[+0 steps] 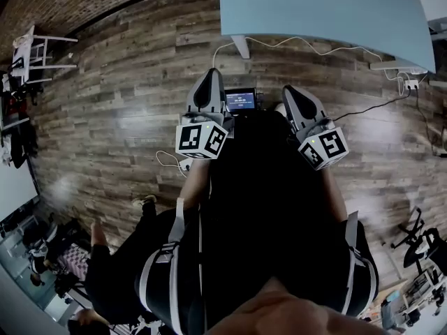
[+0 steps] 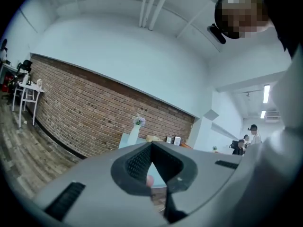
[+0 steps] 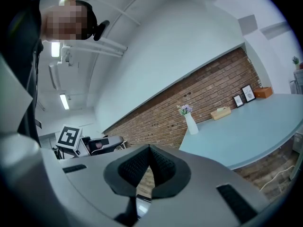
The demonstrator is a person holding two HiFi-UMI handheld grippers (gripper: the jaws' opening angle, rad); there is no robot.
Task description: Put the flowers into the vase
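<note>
Left gripper (image 1: 211, 79), centre-left of the head view: jaws together, nothing between them. Right gripper (image 1: 293, 95), centre-right: likewise closed and empty. Both are well short of the blue table (image 1: 321, 5) at the upper edge. Mid-frame in the right gripper view, I find the flowers (image 3: 184, 109) standing in the white vase (image 3: 190, 124) on that table. No loose stems are visible, so I judge the task done.

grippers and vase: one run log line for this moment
left gripper: shut, empty | right gripper: shut, empty | vase: upright on table, flowers in it | contact: none
</note>
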